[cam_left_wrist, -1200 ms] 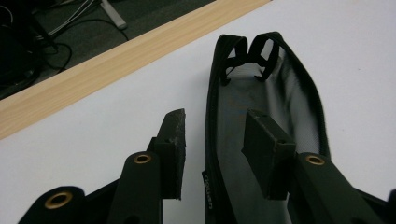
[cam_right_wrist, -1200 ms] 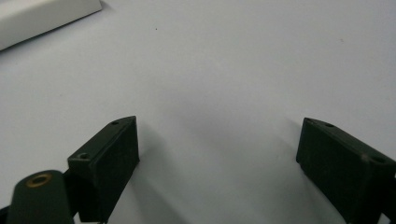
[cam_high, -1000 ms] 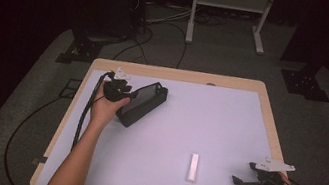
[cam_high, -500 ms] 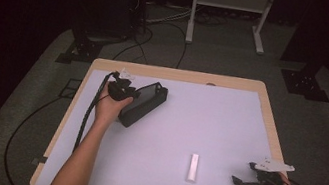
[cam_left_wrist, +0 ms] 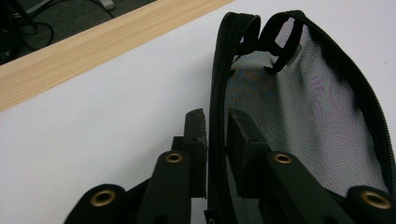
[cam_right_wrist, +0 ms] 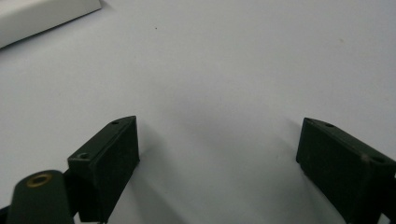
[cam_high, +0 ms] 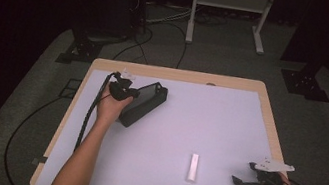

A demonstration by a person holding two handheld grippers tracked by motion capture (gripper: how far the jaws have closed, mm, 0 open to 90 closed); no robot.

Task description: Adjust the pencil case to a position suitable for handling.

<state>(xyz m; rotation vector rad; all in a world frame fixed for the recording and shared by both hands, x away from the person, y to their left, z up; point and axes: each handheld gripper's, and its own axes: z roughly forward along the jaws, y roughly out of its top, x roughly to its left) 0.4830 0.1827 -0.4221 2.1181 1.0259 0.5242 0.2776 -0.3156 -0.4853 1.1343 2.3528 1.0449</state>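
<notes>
A black zippered pouch with a mesh side lies at the table's far left. My left gripper sits at its near-left end, shut on the pouch's zippered edge; one jaw is outside and the other inside against the mesh. A small white bar lies flat near the front middle; a corner of the white bar shows at the top left of the right gripper view. My right gripper rests low at the front right, open, with bare table between its jaws.
The white tabletop has a wooden rim. Cables trail off the left edge and the front right corner. Beyond the table are stand legs, cables on grey floor and a white frame.
</notes>
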